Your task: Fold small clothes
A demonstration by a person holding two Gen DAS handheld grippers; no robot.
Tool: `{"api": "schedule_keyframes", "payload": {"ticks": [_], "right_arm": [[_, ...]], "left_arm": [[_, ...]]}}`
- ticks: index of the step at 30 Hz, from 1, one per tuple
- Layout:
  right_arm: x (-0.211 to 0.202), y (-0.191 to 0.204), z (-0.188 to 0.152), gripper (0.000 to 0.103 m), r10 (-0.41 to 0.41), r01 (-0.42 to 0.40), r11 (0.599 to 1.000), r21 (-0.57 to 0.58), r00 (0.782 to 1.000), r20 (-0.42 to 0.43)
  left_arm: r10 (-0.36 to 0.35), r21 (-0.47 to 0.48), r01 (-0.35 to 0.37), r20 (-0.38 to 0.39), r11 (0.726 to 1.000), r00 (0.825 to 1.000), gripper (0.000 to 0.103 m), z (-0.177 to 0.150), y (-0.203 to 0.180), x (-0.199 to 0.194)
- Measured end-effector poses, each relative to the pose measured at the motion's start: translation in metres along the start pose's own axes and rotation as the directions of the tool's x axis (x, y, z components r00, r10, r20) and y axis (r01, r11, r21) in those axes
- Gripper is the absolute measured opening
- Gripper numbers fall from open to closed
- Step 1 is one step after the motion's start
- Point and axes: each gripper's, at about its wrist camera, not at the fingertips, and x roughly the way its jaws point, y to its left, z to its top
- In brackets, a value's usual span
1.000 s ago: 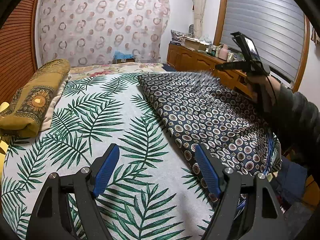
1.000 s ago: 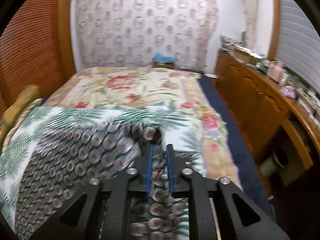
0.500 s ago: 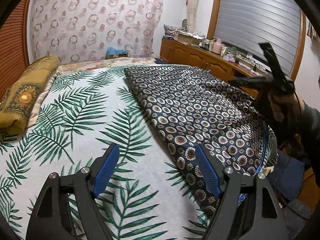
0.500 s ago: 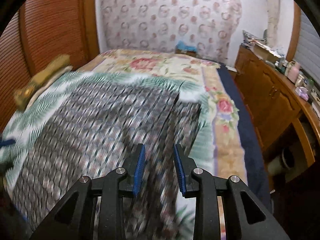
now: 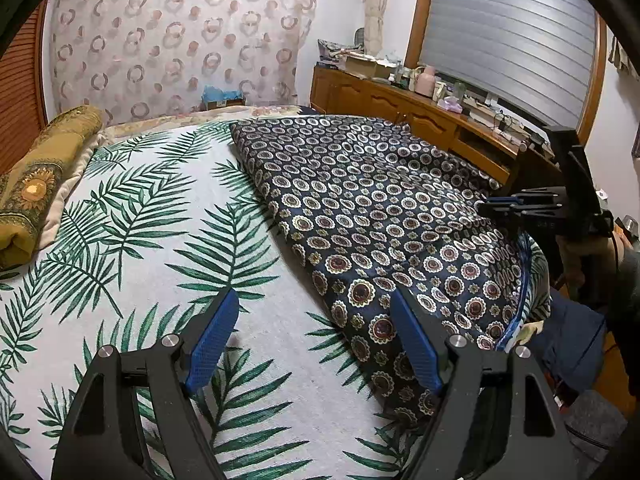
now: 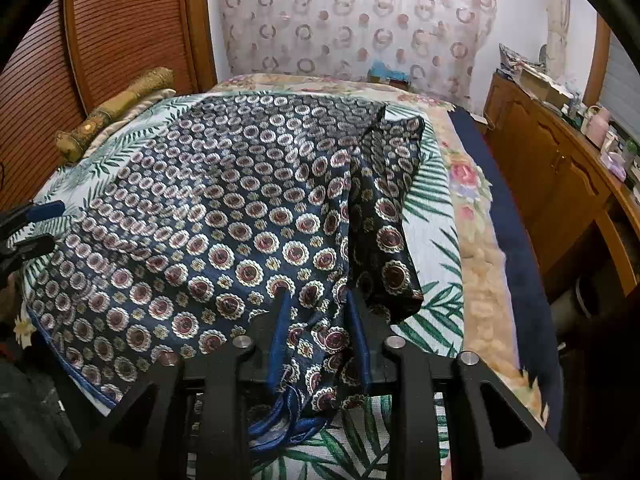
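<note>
A dark navy garment with a round medallion print [image 5: 372, 200] lies spread flat on the right half of the bed; it also fills the right wrist view [image 6: 224, 208]. My left gripper [image 5: 316, 324] is open and empty, hovering over the palm-leaf sheet beside the garment's near edge. My right gripper [image 6: 318, 300] is open, its blue pads either side of a loose part of the garment's near corner, not clamping it. It shows in the left wrist view [image 5: 520, 204] at the garment's far right edge. A flap [image 6: 388, 200] is folded over on the right side.
The bed carries a white sheet with green palm leaves [image 5: 140, 240] over a floral blanket [image 6: 468, 184]. A rolled mustard bolster [image 5: 36, 176] lies at the left edge. A wooden sideboard with clutter [image 5: 420, 96] runs along the right wall.
My right gripper let go of the garment, opened, and dropped back to its near corner. The garment now lies flat. My left gripper stayed open and moved slightly closer to the garment edge.
</note>
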Motion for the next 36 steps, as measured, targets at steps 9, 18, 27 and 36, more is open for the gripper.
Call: {"api": "schedule_keyframes", "payload": {"ticks": [9, 18, 27, 36], "right_arm": [[-0.045, -0.015, -0.004, 0.001, -0.105, 0.104, 0.994, 0.01, 0.985, 0.14], [-0.041, -0.02, -0.012, 0.01, -0.144, 0.138, 0.988, 0.065, 0.983, 0.11], [-0.059, 0.015, -0.026, 0.061, -0.102, 0.097, 0.994, 0.04, 0.985, 0.141], [-0.072, 0.058, -0.042, 0.067, 0.033, -0.031, 0.999, -0.018, 0.989, 0.146]], "left_arm": [[-0.055, -0.004, 0.055, -0.046, 0.998, 0.997, 0.058, -0.006, -0.002, 0.002], [-0.1, 0.002, 0.101, -0.106, 0.995, 0.989, 0.048, -0.014, -0.016, 0.005], [-0.104, 0.045, 0.11, -0.125, 0.993, 0.987, 0.033, -0.019, -0.032, 0.001], [-0.15, 0.057, 0.152, -0.049, 0.987, 0.988, 0.003, 0.021, -0.039, -0.015]]}}
